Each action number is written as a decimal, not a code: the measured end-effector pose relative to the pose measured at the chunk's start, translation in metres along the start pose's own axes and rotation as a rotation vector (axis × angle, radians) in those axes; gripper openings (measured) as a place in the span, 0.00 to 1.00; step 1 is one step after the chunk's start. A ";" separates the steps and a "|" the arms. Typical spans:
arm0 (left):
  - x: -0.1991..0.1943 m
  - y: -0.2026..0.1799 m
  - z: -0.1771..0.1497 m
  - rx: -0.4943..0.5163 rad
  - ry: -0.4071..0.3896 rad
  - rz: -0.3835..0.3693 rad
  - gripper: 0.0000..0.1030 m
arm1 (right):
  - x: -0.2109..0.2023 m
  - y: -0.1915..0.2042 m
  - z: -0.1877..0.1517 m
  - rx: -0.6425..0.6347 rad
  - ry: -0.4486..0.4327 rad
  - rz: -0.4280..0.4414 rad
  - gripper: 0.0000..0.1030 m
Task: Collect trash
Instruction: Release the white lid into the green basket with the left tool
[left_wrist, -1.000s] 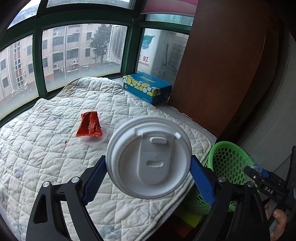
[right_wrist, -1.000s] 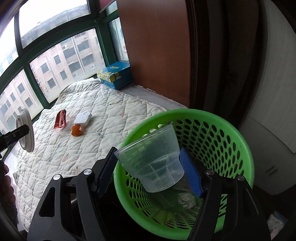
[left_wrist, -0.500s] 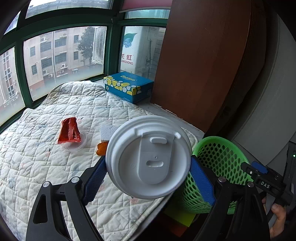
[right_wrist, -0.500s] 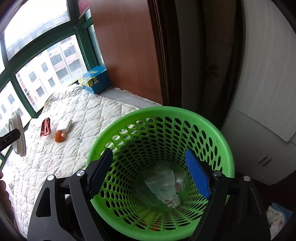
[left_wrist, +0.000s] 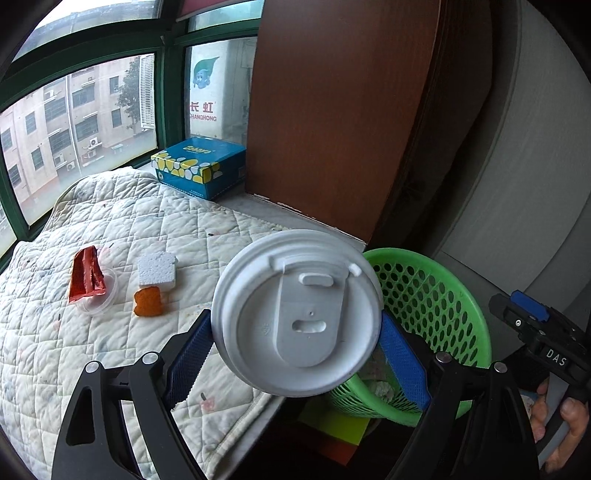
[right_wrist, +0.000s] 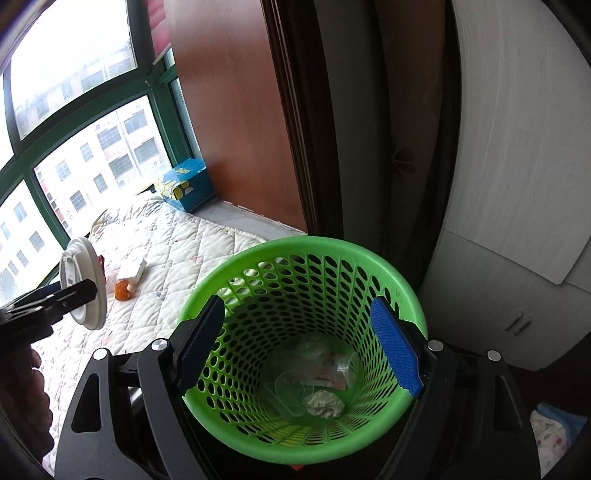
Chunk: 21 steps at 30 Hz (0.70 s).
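A: Left gripper (left_wrist: 295, 354): I'm pinching the white lid (left_wrist: 297, 314), frame centre. Right gripper (right_wrist: 295, 347): tilted down over the green basket (right_wrist: 388, 266), jaws just opened wide, empty.

B: Change?

A: Clear cup (right_wrist: 295, 384) now lies in the basket's bottom.

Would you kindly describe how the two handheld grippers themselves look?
Both the left gripper and the right gripper have black, cut-out frames with silver rivets and ribbed blue pads on the fingers. The right one's body bears white "DAS" lettering.
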<state>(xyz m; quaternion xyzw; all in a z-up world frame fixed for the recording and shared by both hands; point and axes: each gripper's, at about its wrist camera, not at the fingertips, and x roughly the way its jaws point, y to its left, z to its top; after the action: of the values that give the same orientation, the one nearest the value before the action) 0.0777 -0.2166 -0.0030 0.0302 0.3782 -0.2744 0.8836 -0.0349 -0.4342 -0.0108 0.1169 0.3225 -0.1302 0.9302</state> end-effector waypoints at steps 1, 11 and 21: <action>0.003 -0.005 0.000 0.011 0.006 -0.006 0.82 | -0.003 -0.001 0.001 0.002 -0.007 -0.001 0.79; 0.033 -0.054 -0.008 0.098 0.082 -0.087 0.82 | -0.019 -0.014 0.005 0.032 -0.055 -0.007 0.80; 0.051 -0.083 -0.006 0.135 0.107 -0.122 0.82 | -0.024 -0.025 0.005 0.062 -0.069 -0.012 0.81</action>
<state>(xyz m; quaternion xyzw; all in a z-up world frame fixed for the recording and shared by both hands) 0.0603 -0.3094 -0.0294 0.0814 0.4066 -0.3504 0.8398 -0.0580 -0.4554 0.0044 0.1393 0.2869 -0.1498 0.9359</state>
